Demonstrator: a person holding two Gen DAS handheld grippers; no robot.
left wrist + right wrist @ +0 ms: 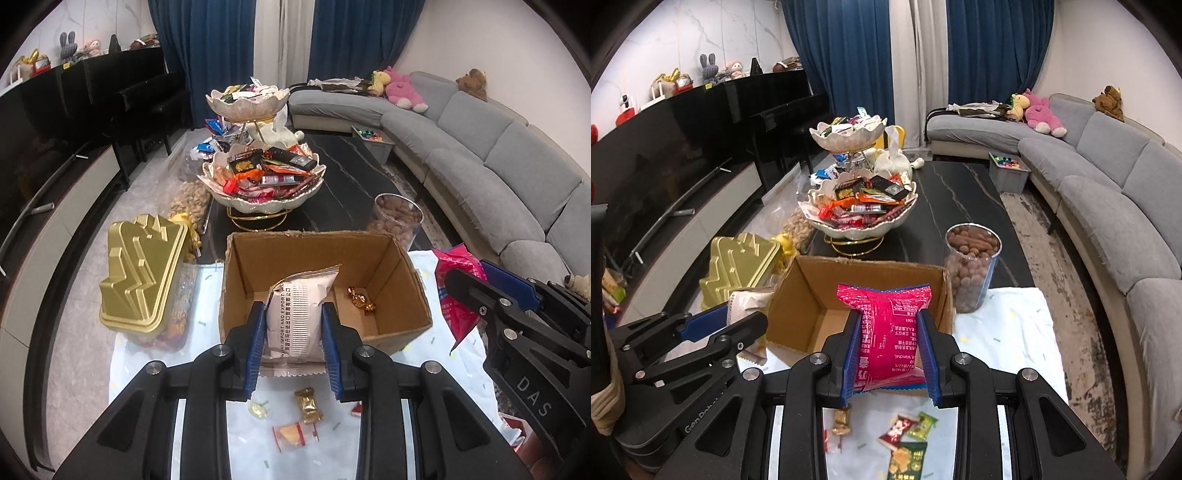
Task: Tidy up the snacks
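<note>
My left gripper [294, 325] is shut on a pale pink snack packet [295, 317], held above the near wall of an open cardboard box [402, 295]. Inside the box lies a gold-wrapped candy [361, 300]. My right gripper [889, 339] is shut on a bright pink snack packet [888, 332], also held over the near edge of the box [798, 302]. In the left wrist view the right gripper [461, 288] shows at the right with the bright pink packet [456, 291]. In the right wrist view the left gripper [738, 321] shows at the left with its pale packet [746, 301].
Loose small candies [308, 404] [905, 428] lie on the white cloth [1015, 332] below the grippers. A gold tin [144, 273] stands left of the box, a clear jar of nuts [971, 266] to its right. A two-tier snack bowl [264, 177] stands behind on the dark table. A grey sofa [1108, 192] runs along the right.
</note>
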